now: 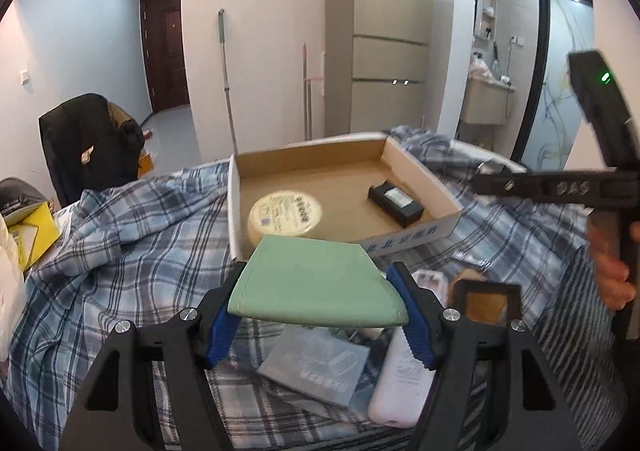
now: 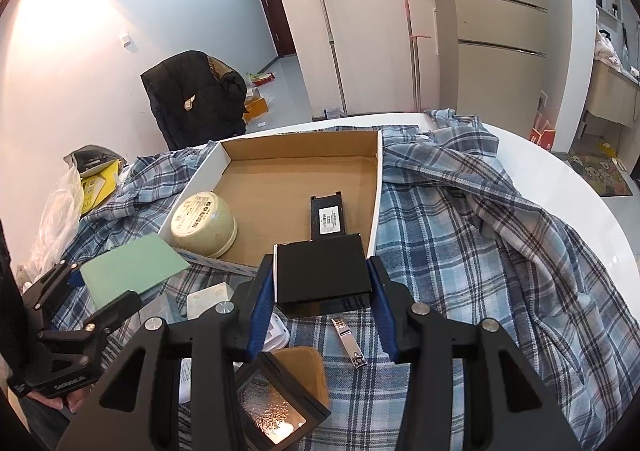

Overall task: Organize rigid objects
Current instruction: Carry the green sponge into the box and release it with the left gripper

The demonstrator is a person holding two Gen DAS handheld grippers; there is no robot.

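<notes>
Room backdrop: pale walls, a tall beige refrigerator (image 1: 390,31), a dark door (image 1: 166,49), and a chair draped with a black jacket (image 2: 196,99). White table (image 2: 568,187) carries a blue plaid cloth (image 2: 460,235), which covers most of the surface. Cardboard box (image 2: 296,187) sits open on the cloth; inside it stand a cream round container (image 2: 204,223) at the near left and a flat black labelled device (image 2: 329,217) near the right wall.

Left gripper (image 1: 318,291) is closed to a medium width on a green flat case (image 1: 316,283), blue pads pressing both of its edges, holding it just before the box's near wall. Right gripper (image 2: 322,275) clamps a black rectangular box (image 2: 322,269) at the box's near right corner, apparently above the rim.

Loose items on the cloth below the grippers: a white oblong device (image 1: 400,379), a clear packet (image 1: 316,367), a black-framed tray (image 2: 276,403), and a metal nail clipper (image 2: 349,341).
</notes>
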